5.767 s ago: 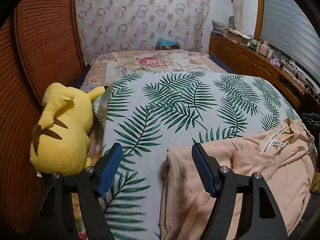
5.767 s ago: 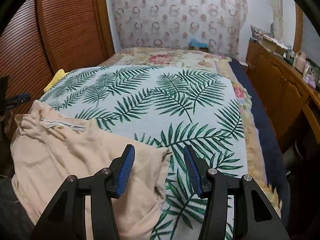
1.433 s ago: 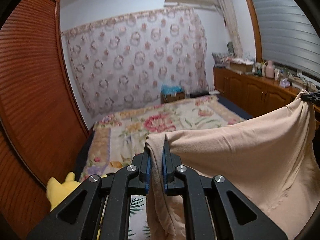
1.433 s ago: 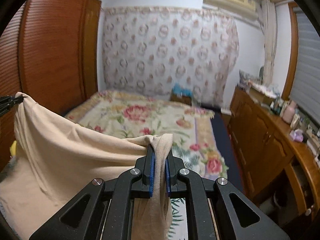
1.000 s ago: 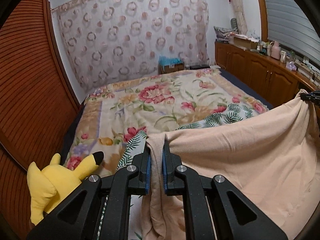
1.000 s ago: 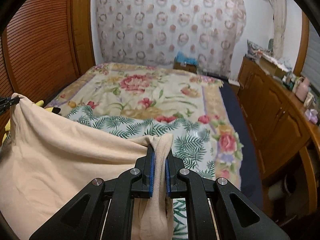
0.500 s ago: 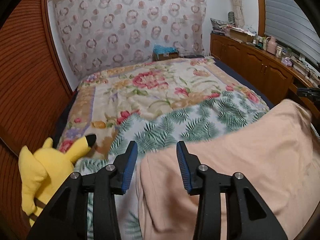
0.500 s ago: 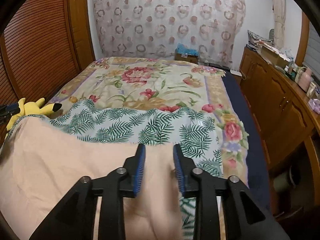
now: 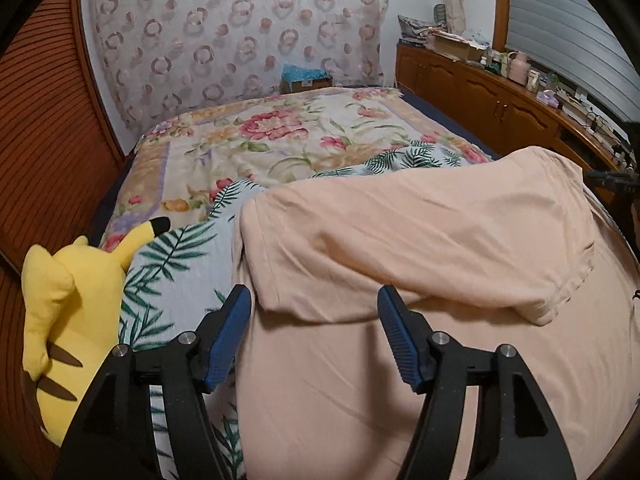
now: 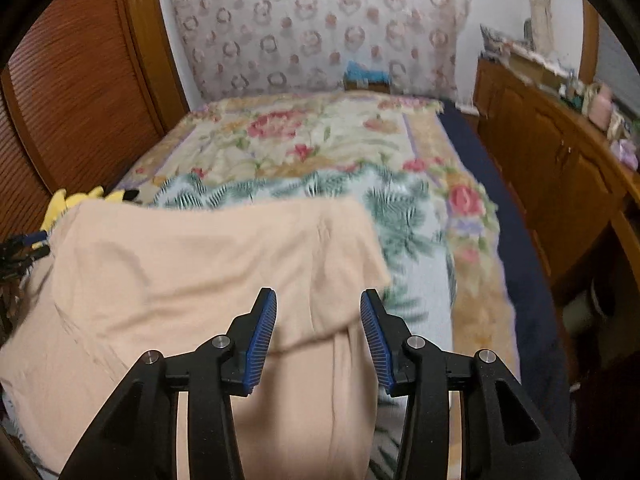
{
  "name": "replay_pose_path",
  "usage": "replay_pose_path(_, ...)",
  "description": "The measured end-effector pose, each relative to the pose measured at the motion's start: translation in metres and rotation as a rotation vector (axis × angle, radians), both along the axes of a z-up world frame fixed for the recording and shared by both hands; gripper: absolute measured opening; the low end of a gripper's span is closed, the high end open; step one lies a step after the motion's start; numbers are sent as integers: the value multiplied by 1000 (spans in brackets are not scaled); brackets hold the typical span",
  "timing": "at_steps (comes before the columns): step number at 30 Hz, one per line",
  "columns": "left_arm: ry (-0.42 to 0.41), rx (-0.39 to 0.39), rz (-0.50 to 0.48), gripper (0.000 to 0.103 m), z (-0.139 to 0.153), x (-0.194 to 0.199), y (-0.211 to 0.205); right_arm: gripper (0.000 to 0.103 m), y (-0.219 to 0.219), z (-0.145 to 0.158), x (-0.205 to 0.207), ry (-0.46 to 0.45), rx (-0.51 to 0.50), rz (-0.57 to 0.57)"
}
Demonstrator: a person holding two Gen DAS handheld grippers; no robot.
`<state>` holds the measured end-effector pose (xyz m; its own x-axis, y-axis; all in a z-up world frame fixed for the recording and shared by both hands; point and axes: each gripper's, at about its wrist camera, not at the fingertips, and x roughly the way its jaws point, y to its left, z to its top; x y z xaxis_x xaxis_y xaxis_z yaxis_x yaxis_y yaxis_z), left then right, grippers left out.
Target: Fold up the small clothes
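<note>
A peach garment (image 9: 420, 248) lies spread on the palm-leaf sheet (image 9: 176, 264) of the bed, its far half folded over toward me with a loose edge across the middle. My left gripper (image 9: 314, 300) hovers over the garment's left corner, jaws opening, pads clear of the cloth. In the right wrist view the same garment (image 10: 208, 256) fills the lower left. My right gripper (image 10: 318, 300) stands above its right corner, jaws opening, nothing pinched. The right gripper's tip shows at the left wrist view's far right edge.
A yellow plush toy (image 9: 68, 304) lies at the bed's left edge beside a wooden slatted door (image 9: 44, 128). A floral blanket (image 9: 280, 136) covers the far bed. A wooden cabinet (image 10: 560, 168) with clutter on top runs along the right wall.
Both grippers let go of the garment's corners and opened. The cloth, held up a second ago, dropped and now lies folded on the bed. Both hands came lower and tipped down.
</note>
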<state>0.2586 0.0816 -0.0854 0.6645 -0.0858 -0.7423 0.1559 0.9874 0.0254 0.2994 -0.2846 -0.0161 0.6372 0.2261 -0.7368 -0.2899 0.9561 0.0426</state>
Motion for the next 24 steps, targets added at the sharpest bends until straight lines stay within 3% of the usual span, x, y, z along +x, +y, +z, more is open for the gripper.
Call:
replay_pose_path(4,-3,-6,18,67,2,-4,1,45,-5,-12,7,42,18,-12)
replay_pose_path(12,30,-54,64,65,-4,-5,12,46,3,-15,25,22,26,-14)
replay_pose_path(15,40,-87,54,52,-3,-6,13,46,4,-23,22,-1,15,-15)
replay_pose_path(19,40,-116,35,45,-1,-7,9,46,6,-25,20,-1,14,-14)
replay_pose_path(24,89,-119,58,43,-13,6,10,46,7,-27,19,0,10,-12)
